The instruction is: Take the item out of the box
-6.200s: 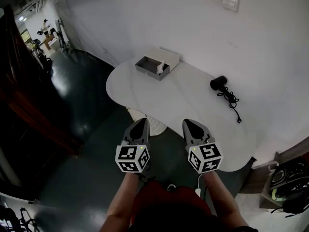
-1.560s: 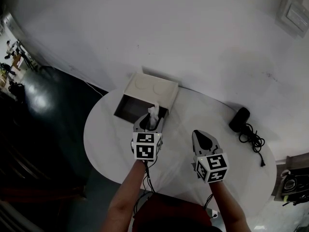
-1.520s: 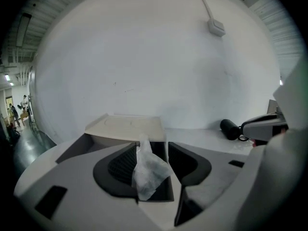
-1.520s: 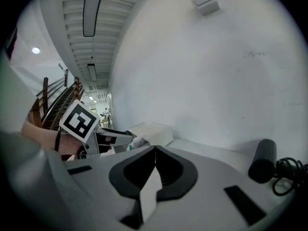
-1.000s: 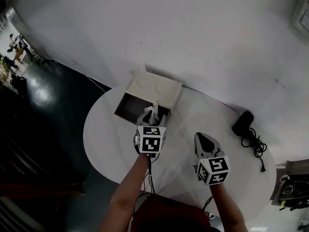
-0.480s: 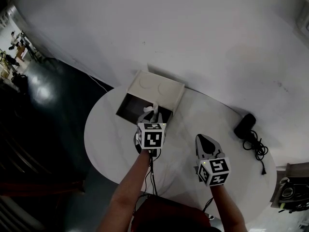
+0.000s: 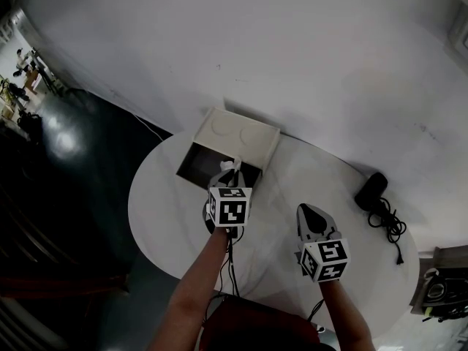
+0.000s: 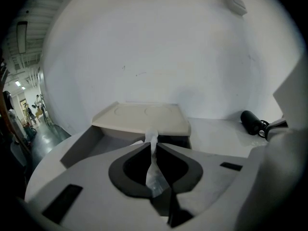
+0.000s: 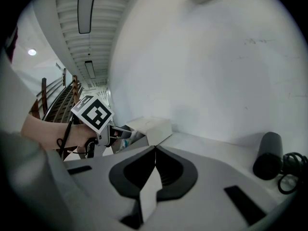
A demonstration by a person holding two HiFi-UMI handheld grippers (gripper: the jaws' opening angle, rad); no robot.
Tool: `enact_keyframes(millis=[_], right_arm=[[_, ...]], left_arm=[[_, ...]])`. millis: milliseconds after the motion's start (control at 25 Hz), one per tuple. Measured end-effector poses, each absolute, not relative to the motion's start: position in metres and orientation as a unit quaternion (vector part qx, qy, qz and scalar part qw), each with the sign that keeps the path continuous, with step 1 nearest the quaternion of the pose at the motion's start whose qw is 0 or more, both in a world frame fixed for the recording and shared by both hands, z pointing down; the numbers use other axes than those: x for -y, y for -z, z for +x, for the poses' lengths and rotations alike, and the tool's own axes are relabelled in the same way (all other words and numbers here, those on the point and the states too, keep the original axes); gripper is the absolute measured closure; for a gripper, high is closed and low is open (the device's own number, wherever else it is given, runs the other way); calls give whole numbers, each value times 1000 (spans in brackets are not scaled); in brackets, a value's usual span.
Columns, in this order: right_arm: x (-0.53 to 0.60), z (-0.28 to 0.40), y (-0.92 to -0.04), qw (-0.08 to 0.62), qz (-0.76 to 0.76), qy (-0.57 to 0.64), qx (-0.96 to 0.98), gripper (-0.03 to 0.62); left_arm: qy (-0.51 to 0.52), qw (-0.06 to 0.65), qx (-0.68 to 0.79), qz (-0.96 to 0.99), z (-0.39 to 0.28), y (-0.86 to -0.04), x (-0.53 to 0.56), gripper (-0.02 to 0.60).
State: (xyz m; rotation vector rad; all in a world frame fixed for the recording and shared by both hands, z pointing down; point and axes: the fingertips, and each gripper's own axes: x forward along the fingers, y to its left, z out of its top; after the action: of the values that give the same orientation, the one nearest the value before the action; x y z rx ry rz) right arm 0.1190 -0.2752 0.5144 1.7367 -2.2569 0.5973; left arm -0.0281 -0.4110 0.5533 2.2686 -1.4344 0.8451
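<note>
Entry: extraction from box, grasp stage.

The item (image 8: 153, 146), a thin pale strip that looks like soft tissue or film, is being held upright at the near edge of the box (image 8: 79, 143). Its lower end is sitting down in the box's dark tray, just in front of the box's cream lid (image 8: 144, 117). The left tool (image 8: 154, 150) is being clenched on it: the jaws have just been closing, and the strip is being pinched between their tips.

The right tool (image 9: 155, 150) is being kept closed on nothing, to the near right of the box and well apart from it.

Risks being judged:
- Only a narrow part of the strip is being gripped. A quick pull could tear it or let it slip out.
- The box is not being braced by anything. If the item catches inside, the box could be dragged across the tabletop (image 7: 161, 203) or tipped.
- The black corded device (image 7: 369, 191), far right of the box, is not being considered an obstacle.
</note>
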Motion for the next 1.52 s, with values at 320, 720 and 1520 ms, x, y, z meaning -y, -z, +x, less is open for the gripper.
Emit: enact_keyframes(millis=[320, 720, 1520], right_arm=[[275, 117, -512, 118, 593, -200, 771, 580], [271, 106, -499, 118, 591, -185, 776, 580], [228, 84, -462, 99, 596, -151, 782, 580]], left_arm=[[-270, 139, 513, 803, -34, -538, 416, 537], [-222, 132, 506, 823, -35, -505, 406, 541], [-129, 117, 498, 850, -58, -428, 335, 546]])
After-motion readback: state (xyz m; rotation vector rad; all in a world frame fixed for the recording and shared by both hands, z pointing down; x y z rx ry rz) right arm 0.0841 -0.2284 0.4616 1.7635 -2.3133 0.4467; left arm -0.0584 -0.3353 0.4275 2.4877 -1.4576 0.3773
